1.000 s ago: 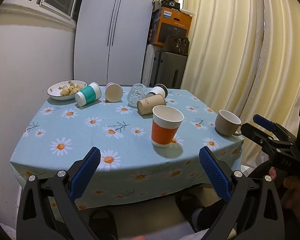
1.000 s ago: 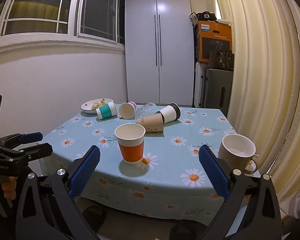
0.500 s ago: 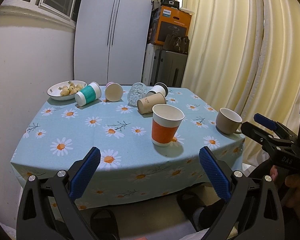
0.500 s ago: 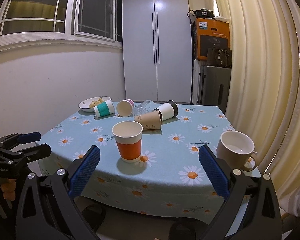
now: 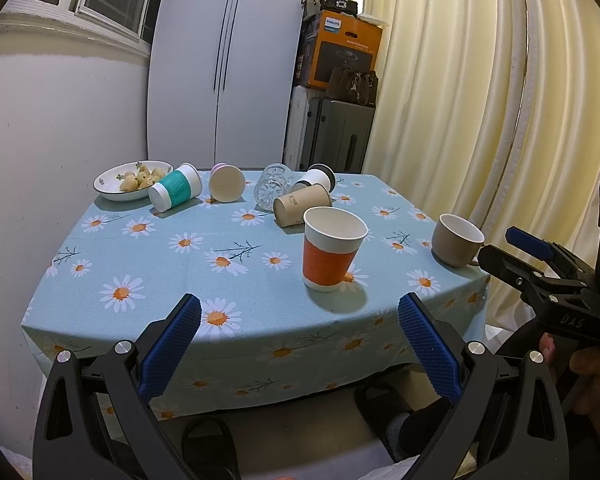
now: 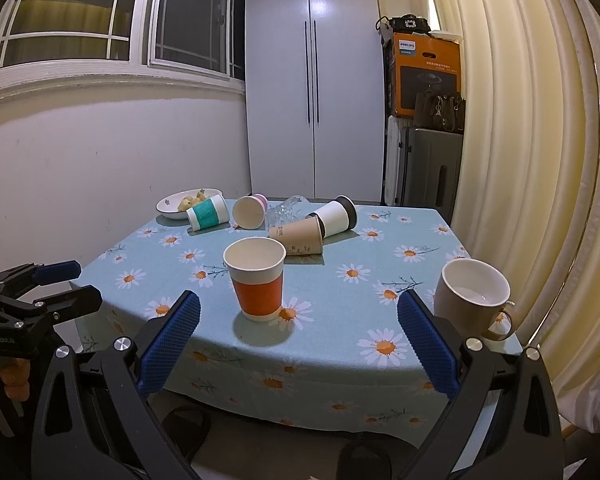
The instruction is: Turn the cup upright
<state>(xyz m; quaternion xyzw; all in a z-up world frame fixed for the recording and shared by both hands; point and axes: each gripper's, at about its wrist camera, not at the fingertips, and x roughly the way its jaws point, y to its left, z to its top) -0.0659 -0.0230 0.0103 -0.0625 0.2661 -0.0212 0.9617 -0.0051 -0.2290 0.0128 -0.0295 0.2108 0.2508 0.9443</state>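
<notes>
An orange paper cup (image 5: 332,250) (image 6: 257,282) stands upright near the table's front edge. A beige mug (image 5: 455,239) (image 6: 471,301) stands upright at the front right corner. Several cups lie on their sides at the back: a teal-banded cup (image 5: 176,191) (image 6: 207,213), a pink cup (image 5: 226,182) (image 6: 249,211), a clear glass (image 5: 273,185) (image 6: 285,213), a brown paper cup (image 5: 300,208) (image 6: 300,236) and a white cup with a dark lid (image 5: 316,178) (image 6: 336,216). My left gripper (image 5: 299,354) and right gripper (image 6: 298,350) are both open and empty, held off the table's front edge.
A white bowl of food (image 5: 130,178) sits at the back left corner. The table has a daisy-print cloth (image 5: 180,264). A white cupboard, suitcases and an orange box (image 5: 344,56) stand behind; curtains hang on the right. Slippers lie on the floor below.
Both grippers have drifted back slightly from the table and stay open. Nothing on the table has moved.
</notes>
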